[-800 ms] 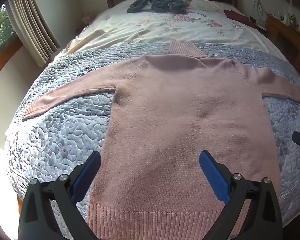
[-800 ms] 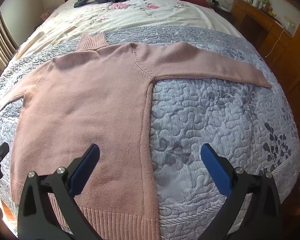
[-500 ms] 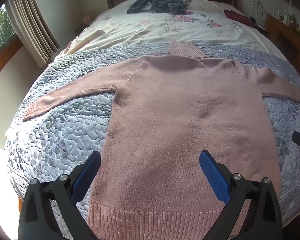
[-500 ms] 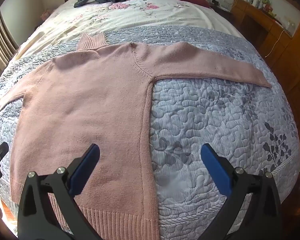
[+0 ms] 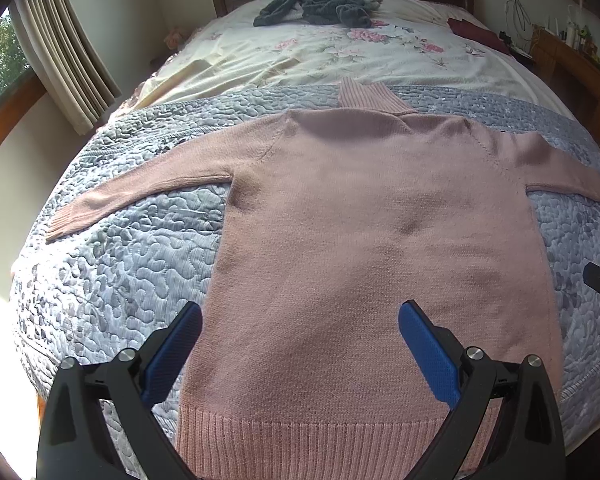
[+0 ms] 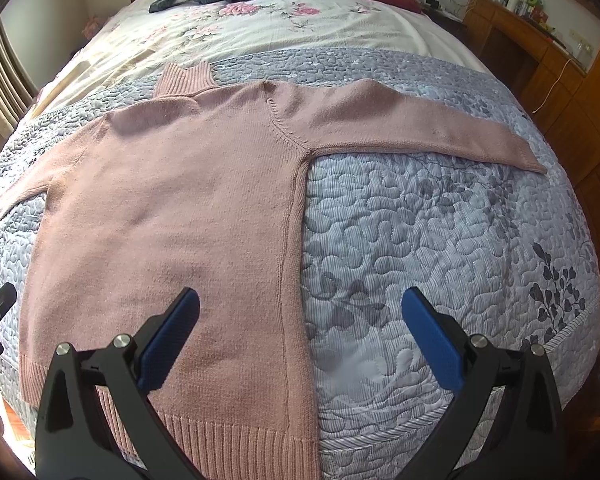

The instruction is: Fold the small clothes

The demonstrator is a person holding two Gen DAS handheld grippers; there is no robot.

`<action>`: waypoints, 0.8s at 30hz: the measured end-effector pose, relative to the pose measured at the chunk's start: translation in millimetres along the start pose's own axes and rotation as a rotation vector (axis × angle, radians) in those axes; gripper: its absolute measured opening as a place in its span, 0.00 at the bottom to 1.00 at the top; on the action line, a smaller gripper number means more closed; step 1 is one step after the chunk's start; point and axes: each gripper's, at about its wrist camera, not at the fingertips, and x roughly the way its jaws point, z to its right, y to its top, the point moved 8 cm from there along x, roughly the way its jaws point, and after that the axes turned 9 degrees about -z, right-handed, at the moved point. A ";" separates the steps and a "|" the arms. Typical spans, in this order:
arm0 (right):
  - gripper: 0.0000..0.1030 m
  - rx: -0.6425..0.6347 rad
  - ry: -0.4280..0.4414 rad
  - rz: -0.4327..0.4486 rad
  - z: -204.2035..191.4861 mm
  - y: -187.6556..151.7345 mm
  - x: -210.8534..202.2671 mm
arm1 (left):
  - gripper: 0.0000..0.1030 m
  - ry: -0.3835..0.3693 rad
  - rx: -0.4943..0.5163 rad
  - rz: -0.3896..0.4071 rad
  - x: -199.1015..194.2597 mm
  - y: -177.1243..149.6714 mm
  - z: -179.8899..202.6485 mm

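A pink knit sweater (image 5: 360, 240) lies flat on the grey quilted bedspread (image 5: 112, 280), sleeves spread to both sides and ribbed collar pointing to the headboard. My left gripper (image 5: 300, 316) hovers open above the sweater's lower body, near the ribbed hem, holding nothing. In the right wrist view the same sweater (image 6: 172, 208) fills the left half, its right sleeve (image 6: 412, 124) stretched out sideways. My right gripper (image 6: 300, 304) is open over the sweater's right side seam, one pad above the knit and the other above the bedspread (image 6: 440, 232).
A dark grey garment pile (image 5: 320, 4) and a maroon cloth (image 5: 476, 32) lie near the headboard on a floral sheet (image 5: 320, 56). A wooden desk (image 6: 540, 40) with bottles stands to the right. Curtains (image 5: 60, 48) and a window are on the left.
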 end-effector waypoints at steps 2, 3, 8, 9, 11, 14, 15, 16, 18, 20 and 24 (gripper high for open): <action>0.97 0.000 -0.003 0.001 -0.4 0.2 -0.9 | 0.96 0.003 0.000 -0.001 -0.1 0.4 -0.5; 0.97 0.000 -0.003 0.003 -0.9 0.3 -1.5 | 0.96 0.003 -0.001 0.000 -0.3 0.4 -0.4; 0.97 0.000 -0.003 0.003 -1.0 0.8 -1.8 | 0.96 -0.001 -0.005 0.000 -1.4 -0.8 -1.3; 0.97 0.000 -0.003 0.003 -1.0 0.9 -1.8 | 0.96 -0.002 -0.005 0.000 -1.4 -1.1 -1.3; 0.97 0.000 -0.005 0.003 -1.0 0.7 -1.7 | 0.96 -0.004 -0.005 0.000 -1.6 -0.8 -1.2; 0.97 -0.001 -0.002 0.003 -1.1 0.9 -2.1 | 0.96 0.003 -0.003 -0.001 -1.5 -0.5 -1.2; 0.97 -0.001 -0.003 0.005 -1.1 0.5 -1.9 | 0.96 0.002 -0.004 -0.001 -1.2 -0.3 -1.0; 0.97 -0.001 -0.003 0.006 -0.8 0.7 -2.2 | 0.96 0.001 -0.004 -0.002 -1.1 -0.5 -0.8; 0.97 0.001 -0.002 0.008 -0.1 0.6 -2.0 | 0.96 0.006 -0.001 -0.002 -0.6 -0.7 -1.1; 0.97 0.003 -0.001 0.009 0.7 0.9 -2.2 | 0.96 0.022 0.005 -0.003 0.4 -0.8 -1.7; 0.97 0.003 0.000 0.009 1.4 1.2 -2.0 | 0.96 0.037 0.011 -0.003 3.2 -1.9 -3.5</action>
